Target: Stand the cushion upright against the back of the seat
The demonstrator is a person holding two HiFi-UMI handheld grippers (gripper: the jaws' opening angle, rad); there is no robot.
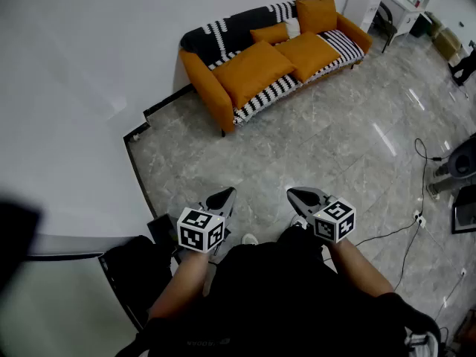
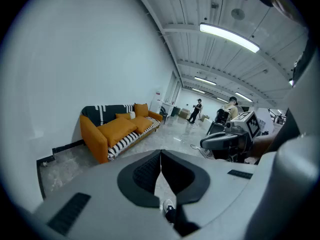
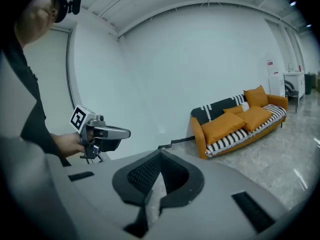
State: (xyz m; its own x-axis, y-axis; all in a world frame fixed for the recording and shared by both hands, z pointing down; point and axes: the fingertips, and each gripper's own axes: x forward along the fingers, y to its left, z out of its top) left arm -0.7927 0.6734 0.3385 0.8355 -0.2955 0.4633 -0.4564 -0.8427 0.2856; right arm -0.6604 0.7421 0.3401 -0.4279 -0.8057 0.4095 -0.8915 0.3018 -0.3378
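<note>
Standing well apart from the orange sofa (image 1: 202,84), the person holds both grippers low over the grey marbled floor (image 1: 320,147), side by side and aimed towards it. The left gripper (image 1: 225,194) has its jaws pressed together with nothing between them. The right gripper (image 1: 294,194) is likewise closed and empty.

The sofa sits against the white wall (image 1: 89,43). A black-and-white striped throw (image 1: 223,27) is draped over its back and runs down across the seat. Two large orange cushions lie flat on that seat. The left flat cushion (image 1: 253,71) is nearest the sofa's near arm, and the right flat cushion (image 1: 307,53) lies just beside it, with their edges close or touching. Behind them a smaller orange cushion (image 1: 271,33) leans against the backrest with a white pillow (image 1: 293,27) next to it. An upright orange cushion (image 1: 316,13) stands against the back at the far end.

A stretch of floor separates the grippers from the sofa. A black case (image 1: 134,274) stands by the person's left side at the foot of the wall, and a white shoe (image 1: 250,239) shows between the forearms. On the right, black cables (image 1: 401,236) trail across the tiles to a power strip (image 1: 419,218). Beyond the sofa's far end are a white cabinet (image 1: 366,2) and a white desk (image 1: 401,10). In the left gripper view, a few people (image 2: 198,109) stand far down the hall under a long ceiling light (image 2: 229,36).
</note>
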